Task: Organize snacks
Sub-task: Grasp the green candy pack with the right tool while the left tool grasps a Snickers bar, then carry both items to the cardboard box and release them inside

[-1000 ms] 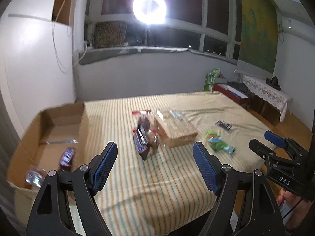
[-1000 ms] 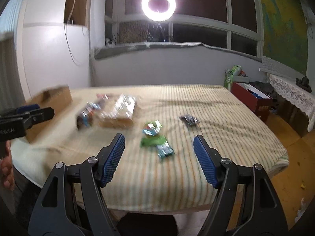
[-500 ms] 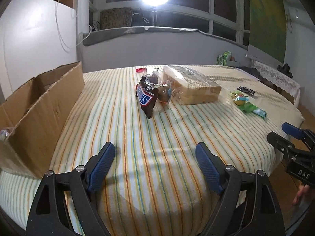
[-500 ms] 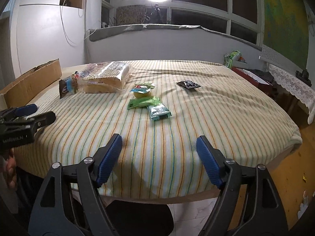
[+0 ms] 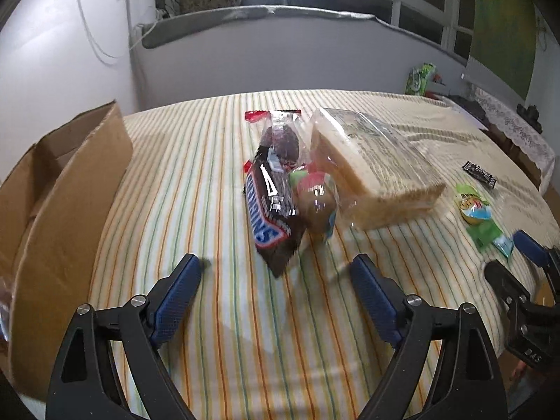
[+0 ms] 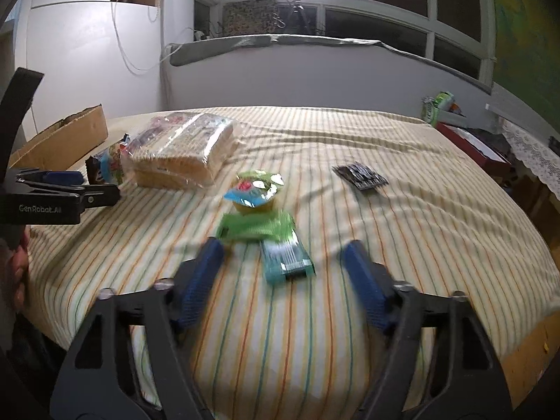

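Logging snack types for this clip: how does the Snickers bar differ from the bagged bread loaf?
The Snickers bar is a slim dark-brown opaque wrapper with printed lettering; the bread loaf is a much bulkier pale block in a clear bag. The bar lies nearer the cardboard box, the loaf on its far side. Small wrapped snacks crowd the gap between them. Both rest on the striped cloth, neither held.

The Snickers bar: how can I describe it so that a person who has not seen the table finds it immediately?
Start at the big wrapped bread loaf on the striped tablecloth. Beside it, toward the cardboard box, lies a small pile of snacks. The Snickers bar is the long dark brown wrapper with white and blue letters, next to a round cake in clear wrap.
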`<state>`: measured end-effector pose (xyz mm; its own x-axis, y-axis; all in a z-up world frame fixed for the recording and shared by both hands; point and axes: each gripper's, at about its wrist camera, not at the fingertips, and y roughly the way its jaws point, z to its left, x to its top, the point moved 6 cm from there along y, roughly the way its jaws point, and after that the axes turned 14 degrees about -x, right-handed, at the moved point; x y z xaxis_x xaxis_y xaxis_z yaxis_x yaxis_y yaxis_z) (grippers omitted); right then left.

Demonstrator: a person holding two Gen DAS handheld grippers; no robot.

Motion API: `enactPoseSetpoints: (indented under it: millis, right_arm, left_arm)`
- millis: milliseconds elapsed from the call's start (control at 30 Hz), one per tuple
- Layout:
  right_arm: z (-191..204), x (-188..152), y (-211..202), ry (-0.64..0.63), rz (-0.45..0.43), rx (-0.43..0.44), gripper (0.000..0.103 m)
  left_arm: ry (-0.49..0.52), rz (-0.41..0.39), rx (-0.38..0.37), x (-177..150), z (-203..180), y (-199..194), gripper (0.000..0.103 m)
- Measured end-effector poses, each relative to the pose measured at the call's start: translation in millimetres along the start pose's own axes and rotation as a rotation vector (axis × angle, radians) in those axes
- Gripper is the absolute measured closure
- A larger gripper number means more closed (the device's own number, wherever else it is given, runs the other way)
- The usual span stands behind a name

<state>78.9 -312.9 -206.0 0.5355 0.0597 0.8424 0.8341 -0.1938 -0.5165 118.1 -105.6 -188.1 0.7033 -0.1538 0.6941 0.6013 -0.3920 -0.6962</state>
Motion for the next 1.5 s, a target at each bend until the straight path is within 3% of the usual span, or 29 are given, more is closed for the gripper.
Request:
enactPoseSetpoints:
  millis: [33, 100, 133, 167, 200, 233, 500, 1033, 1333, 1433, 1500]
  right_arm:
    - [2, 1, 0, -0.009, -0.002, 0.001, 0.053]
    - [3, 1, -1, -0.021, 0.002, 0.009, 0.068]
    - [4, 1, -2, -0.021, 0.006, 0.007, 0.078]
    - [3, 0, -4, -0.015, 0.011, 0.011, 0.078]
    - [2, -2, -5, -0.012, 0.012, 0.012, 0.078]
    - [2, -3, -6, -0.011, 0.010, 0.012, 0.078]
    - [-2, -2, -17, 0.020, -0.004, 0.003, 0.078]
    - [1, -2, -39, 0.080, -0.030, 0.032, 0.078]
    - [7, 20, -69, 0.079, -0.101, 0.039, 0.078]
    - [6, 30, -83, 0.075, -0.135, 0.030, 0.078]
    - [5, 33, -90, 0.077, -0.145, 0.028, 0.078]
  left_arm:
    - [0.007, 0.010, -0.003, 2, 0, 2, 0.016]
    - [0.008, 0.004, -0.025, 6, 0, 4, 0.032]
    - [0.009, -0.002, -0.025, 6, 1, 4, 0.051]
    - [0.014, -0.011, -0.031, 6, 1, 3, 0.071]
    - [0.016, -0.016, -0.027, 6, 4, 2, 0.082]
    - [0.013, -0.024, -0.028, 6, 5, 1, 0.086]
    - [-0.020, -0.065, -0.069, 0, 10, -12, 0.087]
    - [-0.035, -0.108, -0.069, -14, 14, -42, 0.087]
    - [-0.034, -0.177, -0.070, -8, 13, -72, 0.089]
    - [-0.022, -0.217, -0.068, -1, 11, -89, 0.097]
    - [-0.013, -0.249, -0.062, 4, 10, -101, 0.097]
